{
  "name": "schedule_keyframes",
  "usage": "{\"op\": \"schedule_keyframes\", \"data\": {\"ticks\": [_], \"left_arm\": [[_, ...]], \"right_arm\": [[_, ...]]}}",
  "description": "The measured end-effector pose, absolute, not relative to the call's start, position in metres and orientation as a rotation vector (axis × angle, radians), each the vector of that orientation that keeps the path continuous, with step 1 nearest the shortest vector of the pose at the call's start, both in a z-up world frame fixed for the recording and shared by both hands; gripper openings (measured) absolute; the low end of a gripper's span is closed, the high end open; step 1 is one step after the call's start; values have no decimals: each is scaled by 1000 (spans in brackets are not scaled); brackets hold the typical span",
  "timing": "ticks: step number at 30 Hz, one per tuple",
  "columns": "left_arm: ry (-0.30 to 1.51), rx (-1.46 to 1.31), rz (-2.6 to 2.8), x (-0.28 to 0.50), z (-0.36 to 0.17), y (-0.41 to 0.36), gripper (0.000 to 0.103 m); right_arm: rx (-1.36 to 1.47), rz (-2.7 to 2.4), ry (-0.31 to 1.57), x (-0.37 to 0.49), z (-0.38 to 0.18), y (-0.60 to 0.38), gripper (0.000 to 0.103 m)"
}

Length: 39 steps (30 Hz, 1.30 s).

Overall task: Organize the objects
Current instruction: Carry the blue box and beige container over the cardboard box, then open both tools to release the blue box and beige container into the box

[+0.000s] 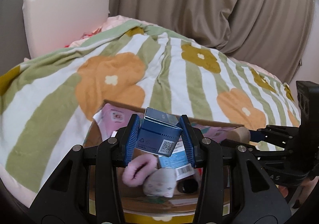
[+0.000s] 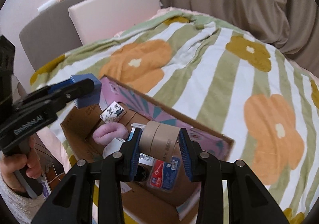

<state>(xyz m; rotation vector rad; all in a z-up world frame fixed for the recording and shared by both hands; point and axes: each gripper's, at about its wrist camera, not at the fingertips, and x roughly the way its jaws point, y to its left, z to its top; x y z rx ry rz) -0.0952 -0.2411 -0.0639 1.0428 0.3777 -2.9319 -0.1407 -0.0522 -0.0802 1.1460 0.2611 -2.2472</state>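
Left wrist view: the left gripper (image 1: 159,140) is occupying the lower centre of the frame, its jaws clamping a small blue box (image 1: 159,134) by two opposite faces, the box tilted with its QR-code face towards the lens. Directly beneath, the open cardboard box (image 1: 123,106) is lying on the bed and already holding a pink fluffy item (image 1: 137,170), a pale sock-like piece (image 1: 159,184) and a light blue packet (image 1: 173,159). The blue box is hanging over that opening, probably so a release would drop it inside.

Right wrist view: the right gripper (image 2: 159,144), lower centre, is gripping a roll of brown tape (image 2: 159,138) across its flat sides, also above the cardboard box, over a red and blue packet (image 2: 161,176). At left of the frame a hand (image 2: 14,168) is holding the left gripper's handle.

Farther up in both views, the flower-patterned blanket (image 1: 179,76) is covering the bed; a cream headboard panel (image 1: 63,18) sits upper left, taupe curtains (image 1: 219,4) upper right.

Judgement: both items are poised for deposit.
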Motion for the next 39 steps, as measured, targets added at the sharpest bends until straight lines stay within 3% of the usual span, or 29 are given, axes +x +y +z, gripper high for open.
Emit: {"op": "schedule_keyframes", "data": {"ticks": [17, 29, 30, 31, 32, 33, 35, 39], "left_arm": [[453, 1184, -2881, -108, -124, -256, 38], [448, 1235, -2886, -116, -130, -254, 39], [444, 1234, -2890, -116, -128, -254, 41], [426, 1231, -2880, -117, -126, -253, 53], [377, 1229, -2859, -118, -123, -250, 68], [348, 1223, -2856, -118, -120, -249, 101], [313, 1178, -2869, -117, -117, -246, 103], [339, 1206, -2865, -124, -123, -243, 103]], "right_arm": [[1276, -2171, 299, -151, -139, -87, 34], [1300, -2144, 322, -155, -148, -98, 34], [1303, -2145, 339, -155, -148, -99, 38], [1304, -2151, 361, -154, -148, -99, 44], [1298, -2160, 380, -154, -148, -99, 65], [1288, -2166, 392, -152, -148, -97, 87], [1281, -2157, 386, -150, -149, -94, 102], [1275, -2159, 389, -145, -150, -87, 102]]}}
